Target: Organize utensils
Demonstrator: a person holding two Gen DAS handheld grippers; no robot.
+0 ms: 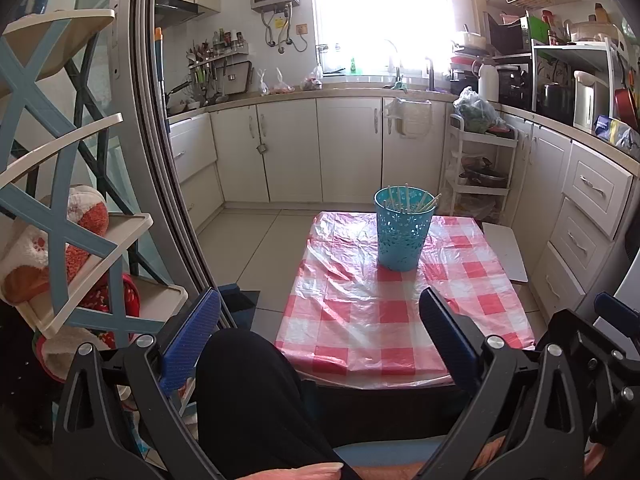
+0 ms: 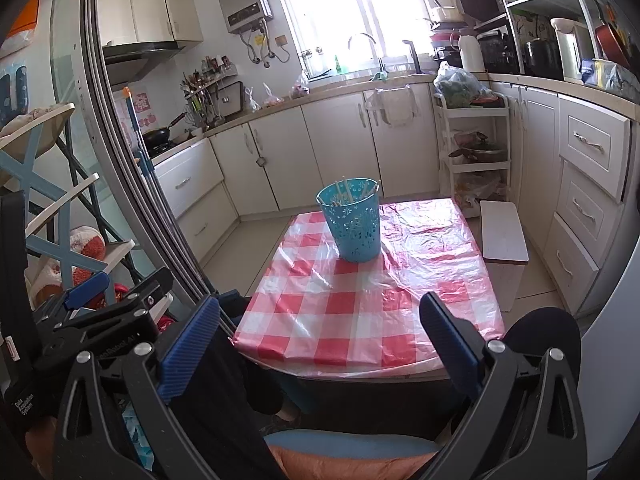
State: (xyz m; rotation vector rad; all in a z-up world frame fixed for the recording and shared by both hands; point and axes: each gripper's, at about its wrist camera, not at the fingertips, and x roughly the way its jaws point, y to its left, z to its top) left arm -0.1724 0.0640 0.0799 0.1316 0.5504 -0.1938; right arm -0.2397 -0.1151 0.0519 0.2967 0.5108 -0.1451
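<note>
A blue perforated holder [image 1: 403, 232] stands upright on the far half of a low table with a red-and-white checked plastic cloth [image 1: 360, 320]. Several pale chopsticks [image 1: 424, 202] stick out of it. The holder also shows in the right wrist view [image 2: 354, 220], with the chopsticks [image 2: 348, 192] inside, on the cloth [image 2: 360, 312]. My left gripper [image 1: 320, 328] is open and empty, held back over the table's near edge, above a black-clad knee. My right gripper [image 2: 320, 328] is open and empty, also short of the near edge. The left gripper [image 2: 104, 300] shows at the left of the right wrist view.
A white stool [image 2: 502, 236] stands right of the table. White kitchen cabinets [image 1: 320, 148] run along the back and right. A white trolley [image 1: 480, 168] stands behind the table. A shelf with plush items [image 1: 60, 248] and a door frame [image 1: 168, 184] are at left.
</note>
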